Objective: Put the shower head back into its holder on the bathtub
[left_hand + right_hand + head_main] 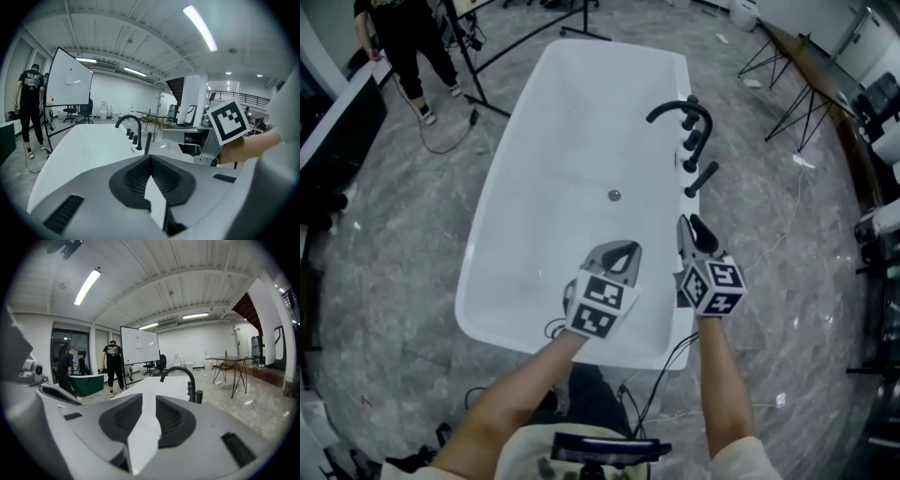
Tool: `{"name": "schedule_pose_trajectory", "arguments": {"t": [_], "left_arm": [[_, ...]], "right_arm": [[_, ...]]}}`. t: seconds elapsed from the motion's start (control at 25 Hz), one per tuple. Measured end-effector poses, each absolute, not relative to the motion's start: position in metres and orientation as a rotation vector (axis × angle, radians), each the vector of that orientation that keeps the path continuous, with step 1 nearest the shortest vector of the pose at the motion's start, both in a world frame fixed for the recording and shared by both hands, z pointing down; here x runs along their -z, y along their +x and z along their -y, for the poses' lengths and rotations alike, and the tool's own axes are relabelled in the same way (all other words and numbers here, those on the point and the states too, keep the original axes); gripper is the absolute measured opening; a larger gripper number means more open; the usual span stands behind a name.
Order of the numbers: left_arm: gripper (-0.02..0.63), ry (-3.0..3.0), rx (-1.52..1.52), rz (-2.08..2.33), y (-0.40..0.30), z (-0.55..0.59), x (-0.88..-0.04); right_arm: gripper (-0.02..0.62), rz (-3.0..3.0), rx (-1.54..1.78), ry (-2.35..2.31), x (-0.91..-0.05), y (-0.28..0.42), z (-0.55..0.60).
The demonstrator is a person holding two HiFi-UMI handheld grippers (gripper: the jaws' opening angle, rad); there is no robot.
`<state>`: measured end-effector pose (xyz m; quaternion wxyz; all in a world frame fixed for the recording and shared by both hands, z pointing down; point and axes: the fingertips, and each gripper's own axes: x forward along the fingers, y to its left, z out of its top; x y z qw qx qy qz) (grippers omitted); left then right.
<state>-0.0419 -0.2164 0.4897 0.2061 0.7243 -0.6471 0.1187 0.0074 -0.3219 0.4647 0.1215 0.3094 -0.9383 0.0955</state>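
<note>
A white bathtub lies ahead of me, with a black arched faucet and black knobs on its right rim. The black stick-shaped shower head stands tilted at the near end of that row, touched by neither gripper. It also shows in the left gripper view as the shower head and in the right gripper view as the shower head. My left gripper hovers over the tub's near end, tips together and empty. My right gripper hangs by the right rim, just short of the shower head, open with nothing between its fingers.
A person in black stands beyond the tub's far left corner, near stand legs and floor cables. Trestle tables line the right side. A whiteboard and a green tub stand further back.
</note>
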Motion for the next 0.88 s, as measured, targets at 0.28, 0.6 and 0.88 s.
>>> {"name": "schedule_pose_trajectory", "arguments": {"t": [0.28,0.6,0.88], "left_arm": [[0.008,2.057,-0.300,1.811,-0.053,0.145,-0.455],[0.008,2.120,-0.272,1.809,-0.062,0.043,-0.429],[0.008,2.131,-0.227,1.829,-0.078,-0.043,-0.415]], "right_arm": [[0.048,2.801,-0.251,0.916,-0.412,-0.007,0.219],[0.019,2.835,-0.215,0.940,-0.381,-0.019,0.092],[0.005,2.866,-0.204,0.972,-0.362,-0.030,-0.011]]}}
